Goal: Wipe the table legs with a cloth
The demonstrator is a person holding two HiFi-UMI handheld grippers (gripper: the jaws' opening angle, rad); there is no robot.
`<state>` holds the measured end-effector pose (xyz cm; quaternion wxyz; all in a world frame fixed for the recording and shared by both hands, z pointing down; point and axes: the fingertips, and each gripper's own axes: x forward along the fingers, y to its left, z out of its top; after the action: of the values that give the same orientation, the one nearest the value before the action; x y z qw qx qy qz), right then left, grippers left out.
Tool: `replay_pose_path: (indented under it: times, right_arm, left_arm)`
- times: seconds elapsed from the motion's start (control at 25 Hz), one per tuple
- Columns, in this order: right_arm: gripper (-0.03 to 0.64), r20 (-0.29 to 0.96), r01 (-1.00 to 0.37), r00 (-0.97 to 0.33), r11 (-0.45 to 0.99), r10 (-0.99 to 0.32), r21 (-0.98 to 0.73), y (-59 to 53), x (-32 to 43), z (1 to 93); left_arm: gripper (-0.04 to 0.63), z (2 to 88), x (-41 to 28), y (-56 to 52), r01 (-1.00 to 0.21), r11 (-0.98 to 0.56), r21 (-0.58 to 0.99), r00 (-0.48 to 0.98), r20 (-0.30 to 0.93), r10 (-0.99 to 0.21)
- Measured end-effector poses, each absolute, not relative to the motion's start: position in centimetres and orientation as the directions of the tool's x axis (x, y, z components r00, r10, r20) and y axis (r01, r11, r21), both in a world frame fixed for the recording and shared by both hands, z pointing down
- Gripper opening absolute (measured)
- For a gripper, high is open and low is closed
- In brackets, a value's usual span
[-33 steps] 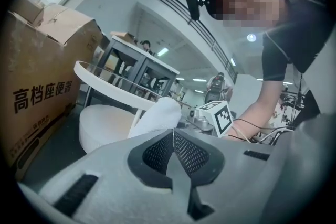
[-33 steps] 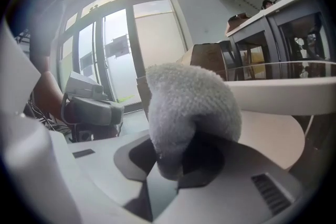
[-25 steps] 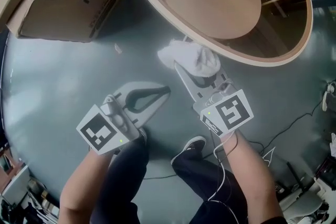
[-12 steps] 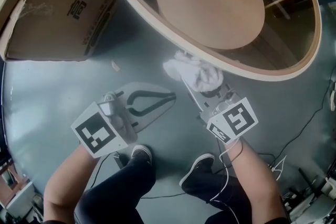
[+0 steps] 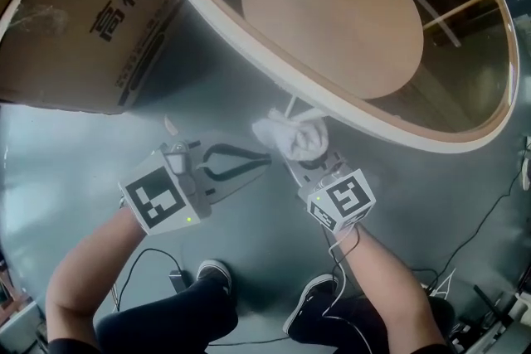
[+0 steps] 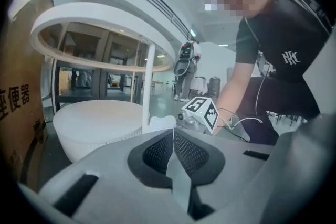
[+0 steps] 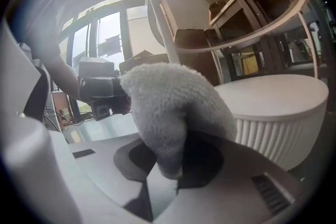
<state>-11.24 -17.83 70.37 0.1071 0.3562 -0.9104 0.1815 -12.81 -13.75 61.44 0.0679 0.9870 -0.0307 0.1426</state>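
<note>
Head view steeply down; gripper views low, close, sharing the table leg.

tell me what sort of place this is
Probably a warehouse or workshop-like hall rather than a home: a bare, smooth grey floor, a large printed cardboard box lying on it, and loose cables trailing across it.

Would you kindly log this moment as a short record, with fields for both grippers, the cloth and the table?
Left gripper: shut, empty, to the left of the cloth
Right gripper: shut on the white cloth
Cloth position: low beside the thin table leg; contact unclear
Table: round, pale rim, see-through top
Nearby: cardboard box on the floor
</note>
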Motion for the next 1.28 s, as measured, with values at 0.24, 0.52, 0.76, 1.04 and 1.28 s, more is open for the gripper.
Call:
replay_pose_path:
  times: [0.24,0.52,0.76,1.04,1.28]
  right_arm:
    - [0.075,0.364,-0.713,-0.697,0.652,-0.617,-0.259,-17.9,-10.8,76.5]
    - [0.074,0.42,-0.708,-0.699,0.646,-0.579,-0.286,-17.9,-10.5,81.7]
    - [0.074,0.489,-0.706,-0.691,0.64,-0.532,-0.302,-17.9,-10.3,85.3]
    - [0.075,0.507,-0.612,-0.747,0.743,-0.43,-0.271,-15.5,-8.4,78.4]
    - [0.075,0.273,-0.592,-0.781,0.805,-0.562,-0.037,-18.8,-4.9,62.4]
  left_arm:
    - [0.006,64.6,-13.0,-13.0,-0.046,-0.994,0.097,0.949,0.316,-0.013]
    - [0.007,66.6,-13.4,-11.5,-0.04,-0.993,0.113,0.941,0.338,0.001]
    - [0.006,67.8,-13.1,-11.0,-0.018,-0.991,0.13,0.933,0.358,0.03]
    - [0.006,66.5,-12.8,-10.6,-0.027,-0.981,0.193,0.919,0.391,0.052]
    - [0.006,63.0,-12.4,-11.7,-0.029,-0.988,0.154,0.932,0.36,0.029]
